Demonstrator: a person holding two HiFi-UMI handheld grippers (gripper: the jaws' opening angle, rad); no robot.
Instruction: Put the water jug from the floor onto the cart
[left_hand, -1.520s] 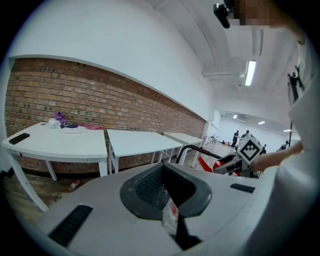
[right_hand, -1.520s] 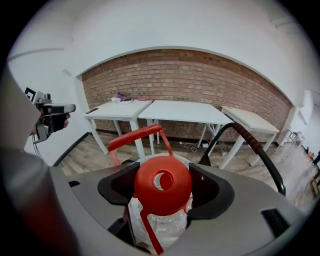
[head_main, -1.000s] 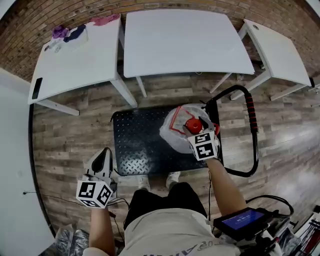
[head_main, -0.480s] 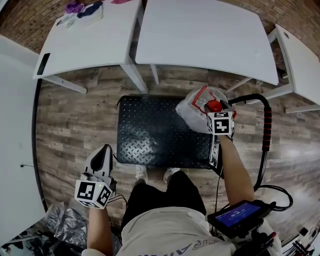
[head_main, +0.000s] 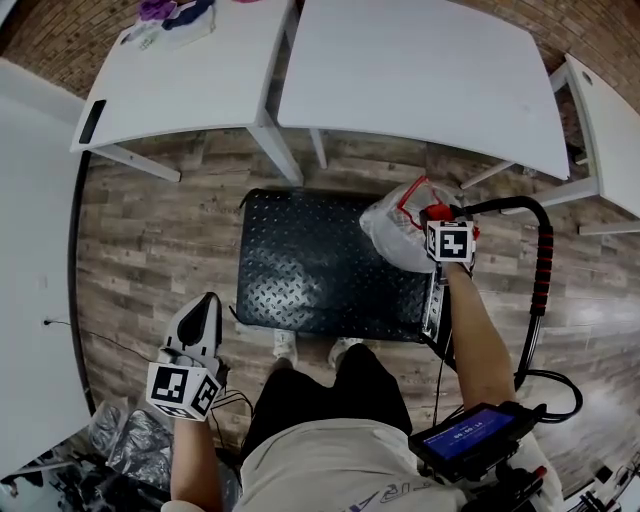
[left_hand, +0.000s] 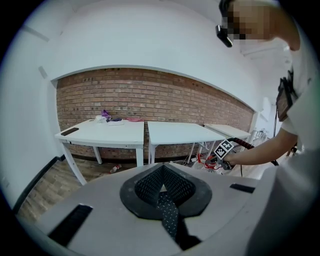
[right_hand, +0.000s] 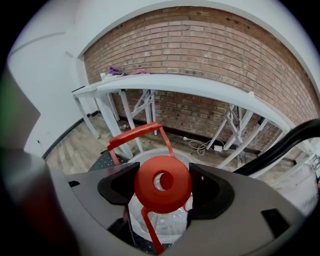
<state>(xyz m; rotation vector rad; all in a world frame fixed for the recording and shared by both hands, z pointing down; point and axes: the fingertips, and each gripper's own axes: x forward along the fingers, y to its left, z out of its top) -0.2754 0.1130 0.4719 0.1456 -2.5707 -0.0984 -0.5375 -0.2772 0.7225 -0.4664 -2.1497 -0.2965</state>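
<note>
Item: clear plastic water jug (head_main: 395, 232) with round red cap (right_hand: 162, 184) and red hoop carry handle (right_hand: 137, 135), located over the far right corner of the cart (head_main: 310, 265), a low black platform of diamond-patterned metal, just beside its black tubular push bar with red grip (head_main: 543, 275); whether the base rests on the deck cannot be told. The red cap is clamped between the jaws of the right gripper (head_main: 438, 218), which is pointed steeply down. The left gripper (head_main: 200, 318) is held low at the person's left, jaws closed together on nothing. Surroundings: wood-plank floor (head_main: 150, 240), white tables (head_main: 420, 70), brick wall (left_hand: 150, 95).
</note>
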